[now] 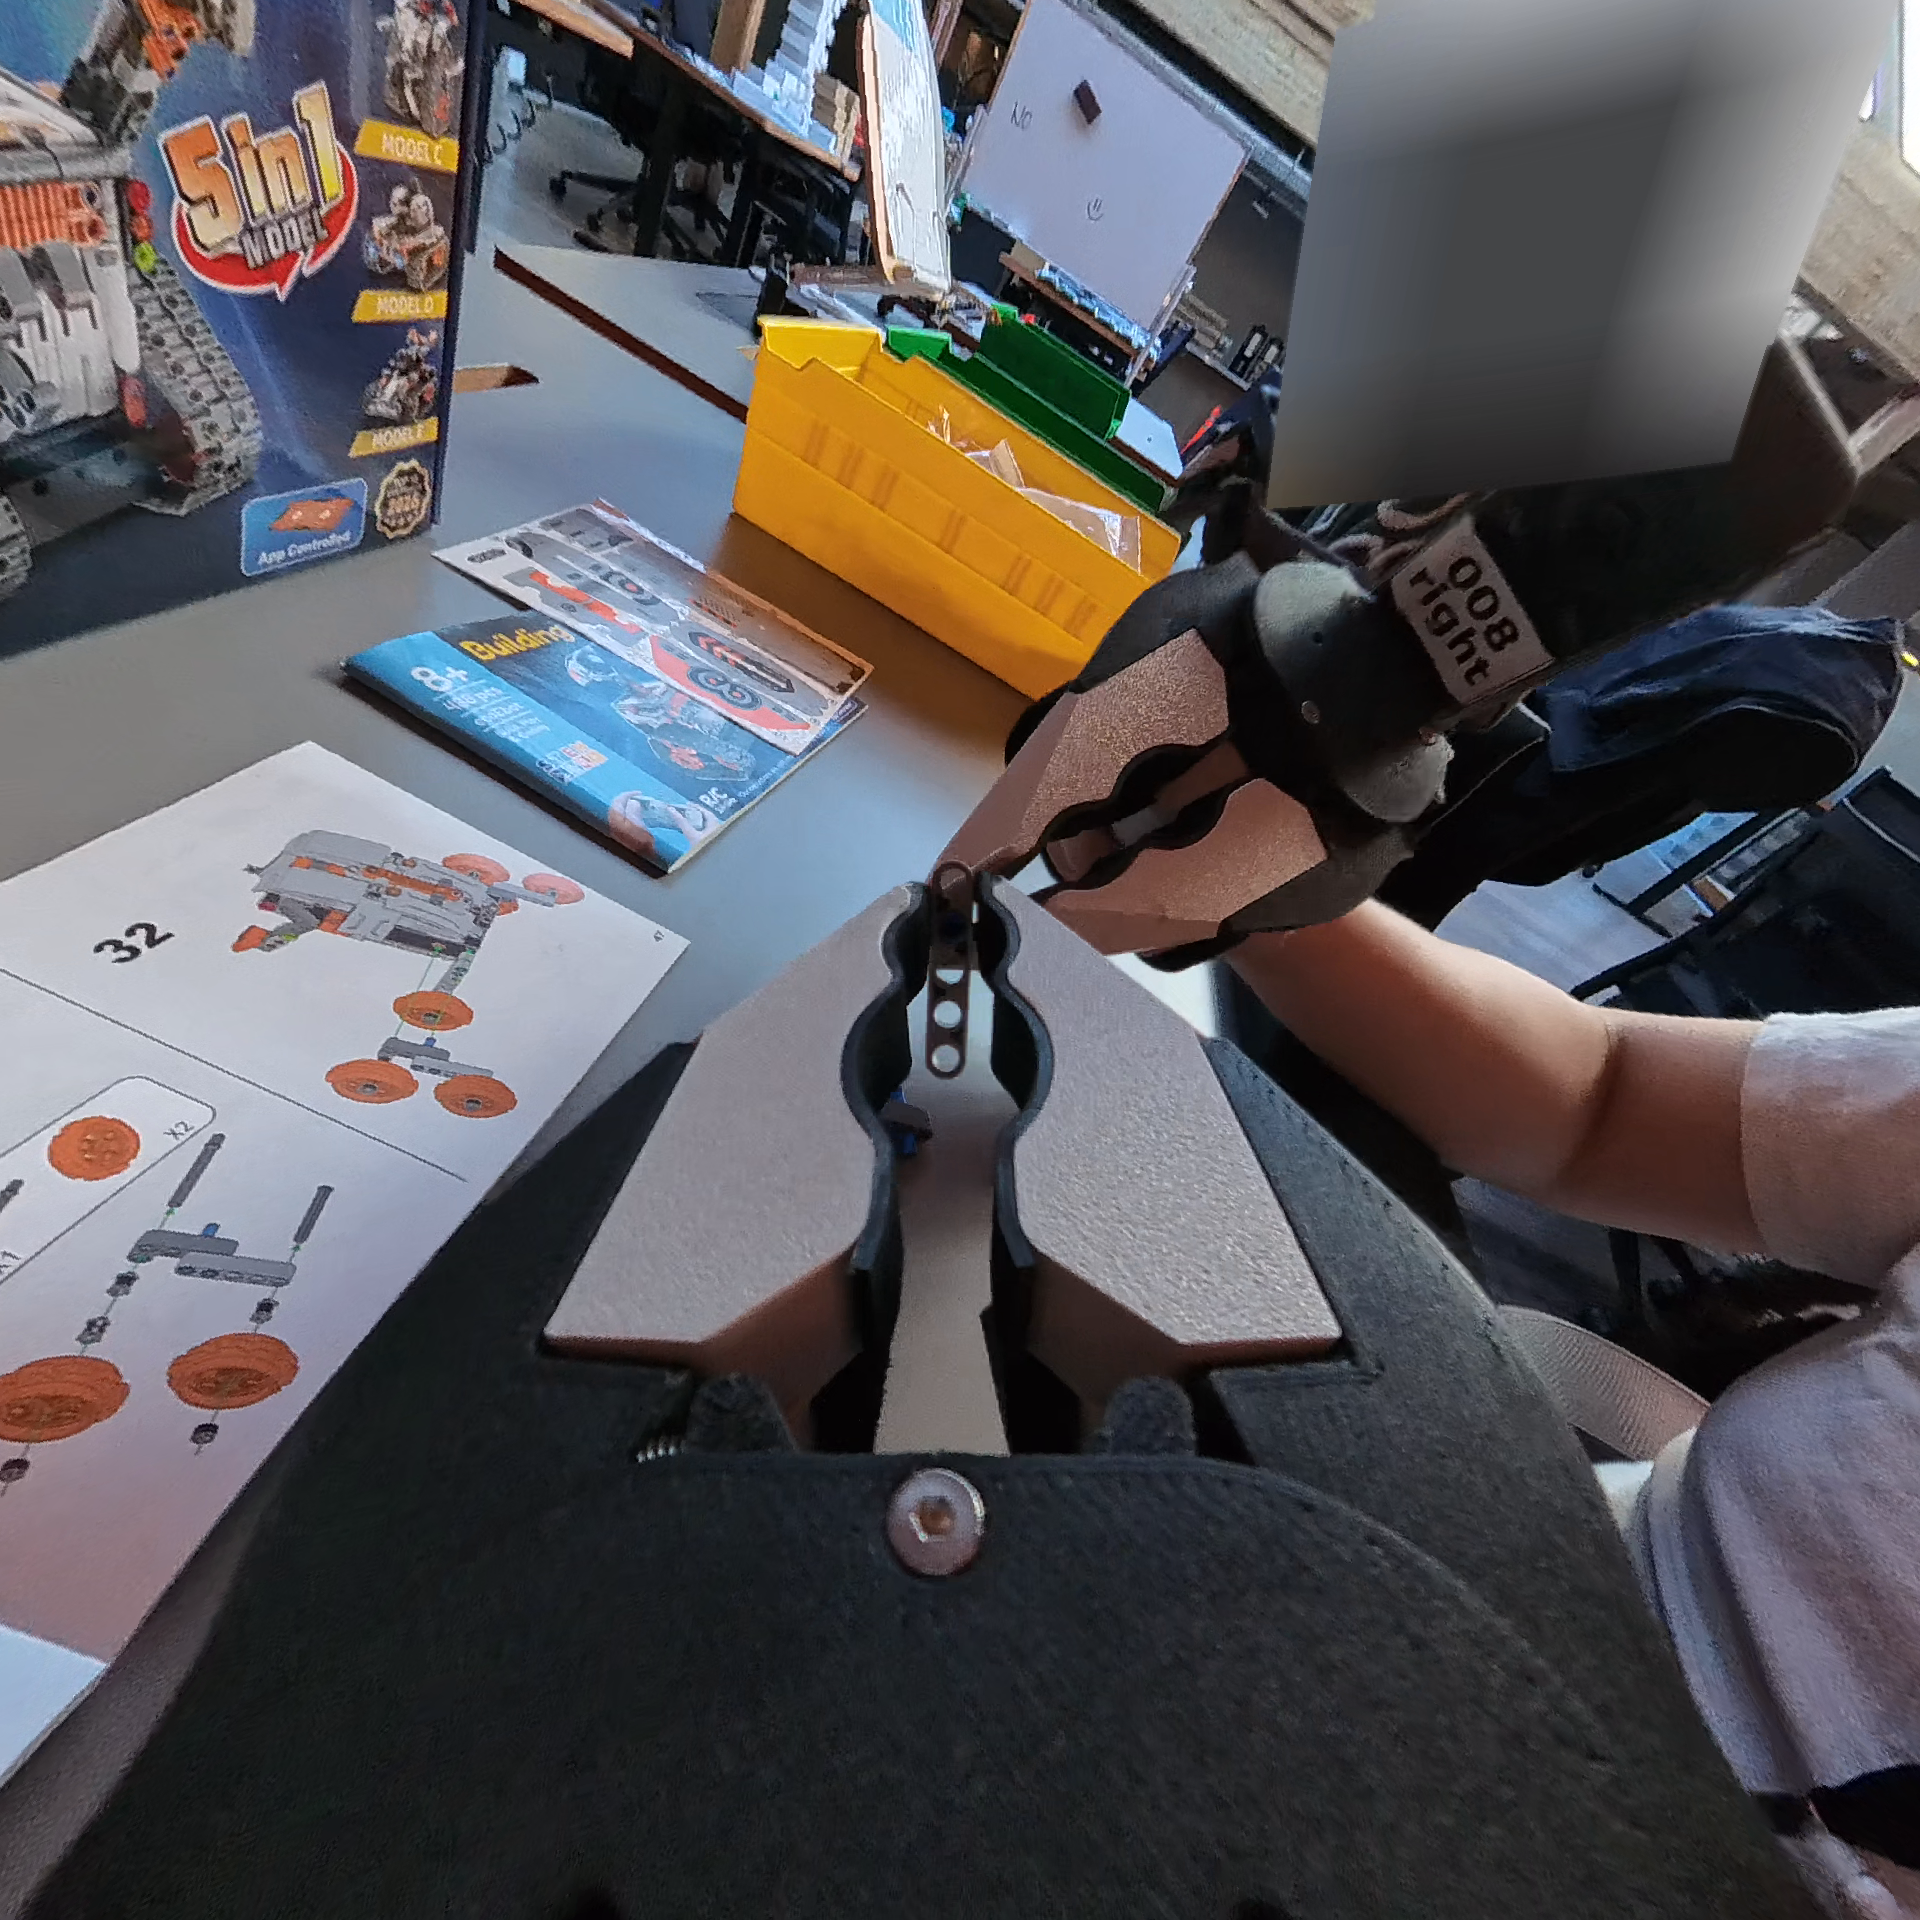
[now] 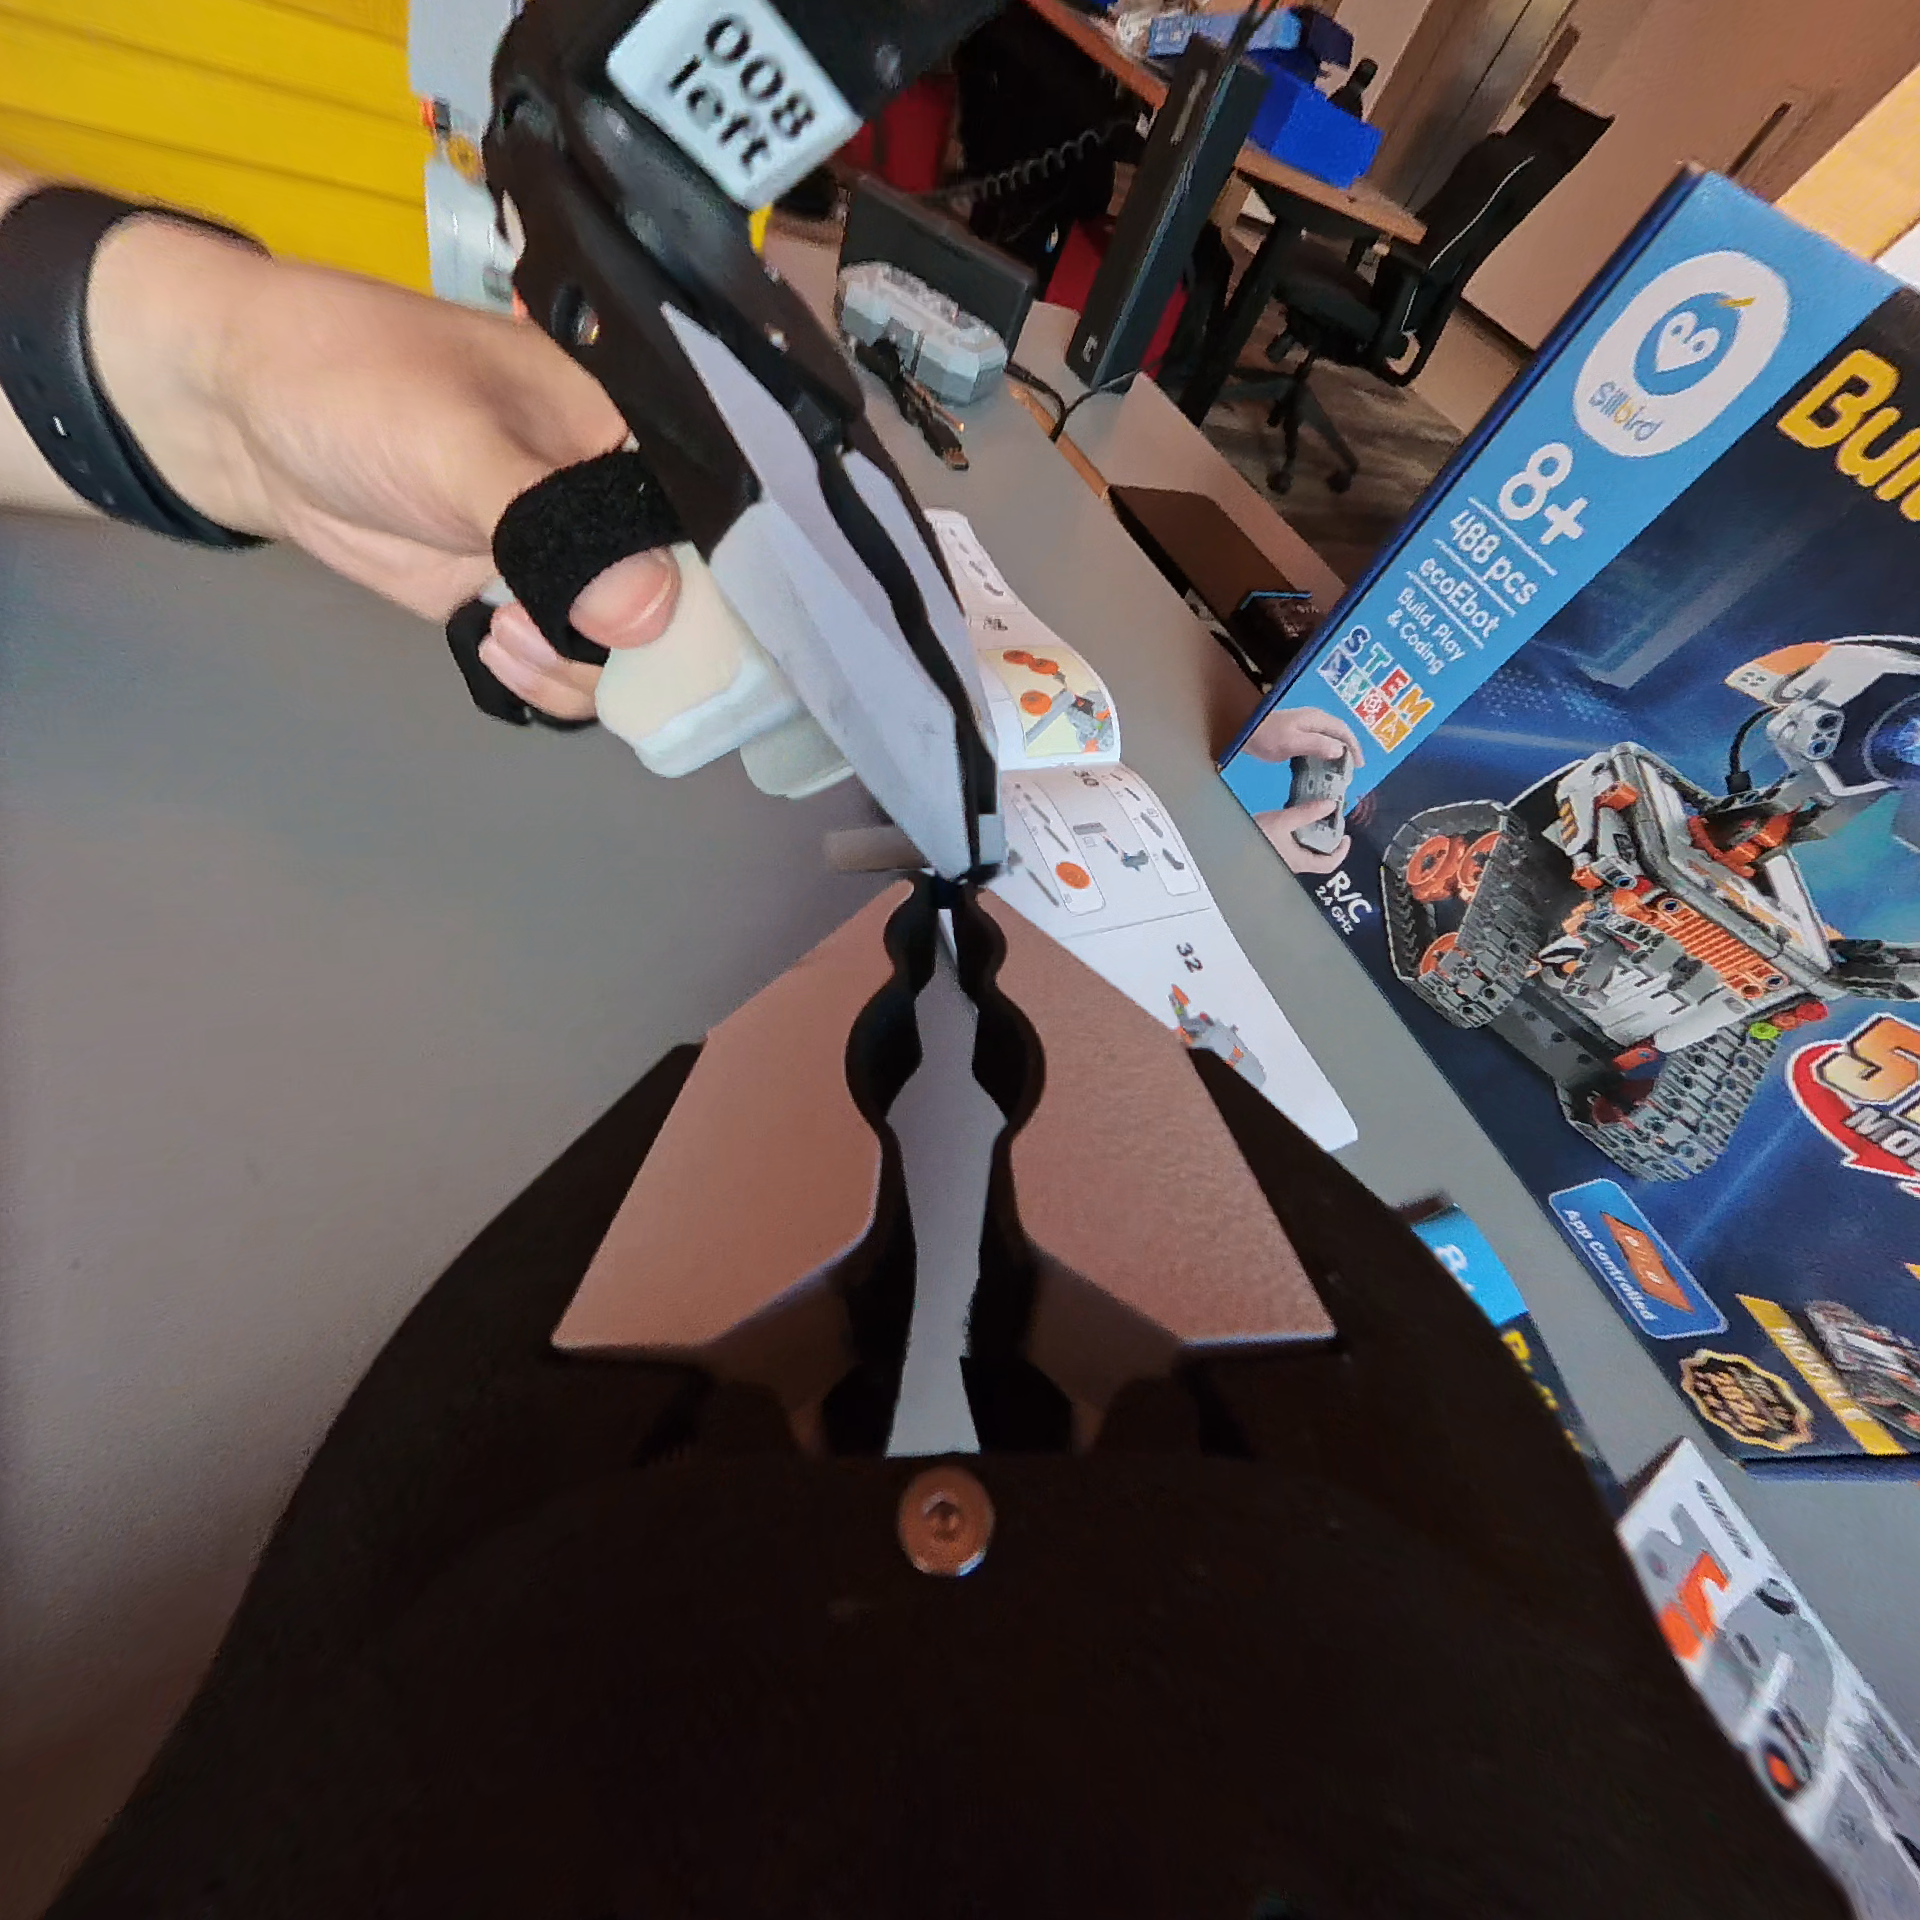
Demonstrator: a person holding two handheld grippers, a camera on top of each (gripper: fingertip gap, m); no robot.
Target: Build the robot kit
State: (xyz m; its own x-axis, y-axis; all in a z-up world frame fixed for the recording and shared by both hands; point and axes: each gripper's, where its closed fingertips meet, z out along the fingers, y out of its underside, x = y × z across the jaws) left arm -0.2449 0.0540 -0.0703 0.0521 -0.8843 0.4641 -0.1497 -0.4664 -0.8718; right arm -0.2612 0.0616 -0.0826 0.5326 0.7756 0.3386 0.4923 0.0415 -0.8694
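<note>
Two grippers meet tip to tip: the left gripper (image 1: 951, 904) is clamped on a light, rigid perforated grey beam (image 1: 948, 997), best gripped across its flat faces, while the right gripper (image 2: 948, 902) is nearly closed at that beam's top end, its hold unclear.

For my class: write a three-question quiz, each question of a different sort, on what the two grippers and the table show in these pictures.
1. True or false: the left gripper is shut on a grey beam with holes.
2. Which stands beside the yellow bin? A) green bin B) red bin C) white bin
3. Fill in: the right gripper's tips meet the left gripper's tips above the open ____ page.

Key: 1 true; 2 A; 3 instruction.
</note>
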